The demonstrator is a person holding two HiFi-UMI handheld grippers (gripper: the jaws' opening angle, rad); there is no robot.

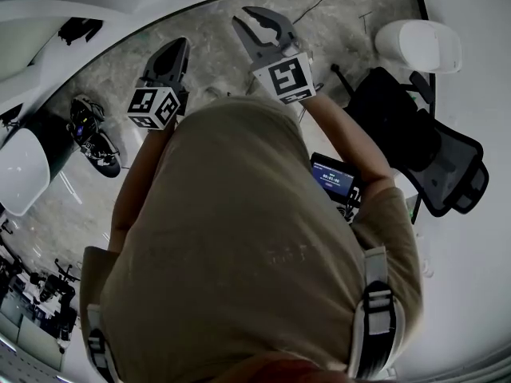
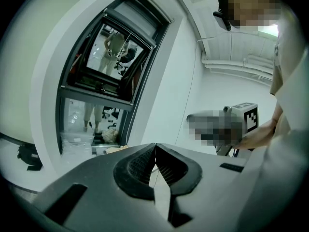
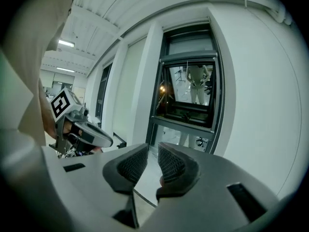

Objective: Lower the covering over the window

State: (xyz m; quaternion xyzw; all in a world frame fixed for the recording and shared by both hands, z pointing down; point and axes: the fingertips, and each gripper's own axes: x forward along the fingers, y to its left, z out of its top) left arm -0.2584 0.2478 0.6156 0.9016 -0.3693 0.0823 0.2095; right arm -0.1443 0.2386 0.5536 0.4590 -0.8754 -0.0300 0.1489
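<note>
My left gripper (image 2: 154,146) had its jaws together, ribbed pads meeting at the tips with nothing between them. My right gripper (image 3: 153,149) had its jaws apart by a narrow gap, and only the far room showed through that gap; they held nothing. From the head view both grippers were raised in front of my chest, the left gripper (image 1: 172,58) beside the right gripper (image 1: 259,26), above a grey mottled floor (image 1: 207,30). A black office chair (image 1: 423,154) stood off to my right.

Beyond the jaws, well apart from them, stood the tall dark-framed window (image 3: 190,91), set in a white wall (image 3: 251,95). Its tilted middle pane was bare and reflected a standing person. A pale panel (image 3: 188,45) filled the top of the frame; whether that was the covering I could not tell.
</note>
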